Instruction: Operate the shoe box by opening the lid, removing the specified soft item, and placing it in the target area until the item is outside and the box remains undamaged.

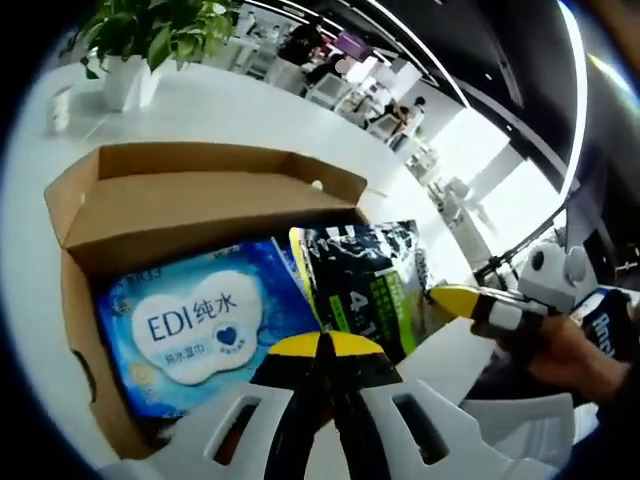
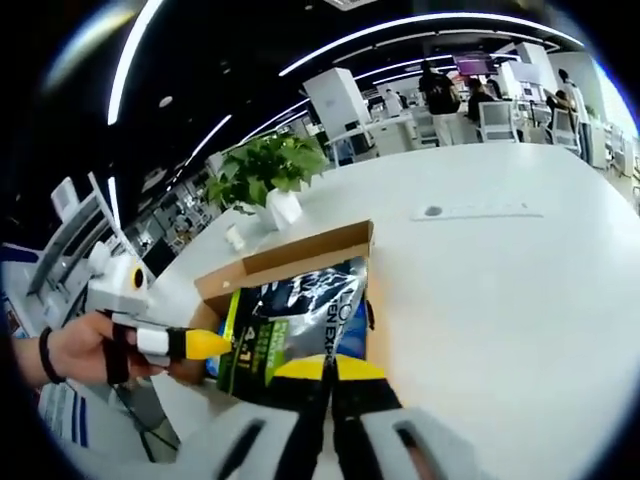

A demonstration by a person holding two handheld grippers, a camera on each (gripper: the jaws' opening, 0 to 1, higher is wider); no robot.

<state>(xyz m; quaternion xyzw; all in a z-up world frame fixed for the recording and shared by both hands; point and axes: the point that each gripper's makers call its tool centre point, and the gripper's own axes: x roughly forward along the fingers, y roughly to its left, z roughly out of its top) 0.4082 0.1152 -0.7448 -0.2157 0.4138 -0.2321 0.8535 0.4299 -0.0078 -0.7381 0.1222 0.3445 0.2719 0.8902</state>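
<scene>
The brown cardboard shoe box (image 1: 90,300) lies on the white table with its lid flap (image 1: 200,185) folded back. A blue wet-wipes pack (image 1: 195,330) lies flat inside. Beside it a black and green soft pouch (image 1: 365,280) tilts up out of the box. My right gripper (image 1: 445,295) comes in from the right, shut on the pouch's edge. The pouch (image 2: 300,320) stands just ahead of my right gripper (image 2: 330,368). My left gripper (image 1: 322,345) is shut, its tips at the pouch's lower corner. A hand holds the left gripper (image 2: 210,345) against the pouch's left edge.
A potted plant (image 1: 135,50) in a white pot stands on the table behind the box. The white table (image 2: 500,290) stretches wide to the right of the box. Desks, chairs and people fill the far background.
</scene>
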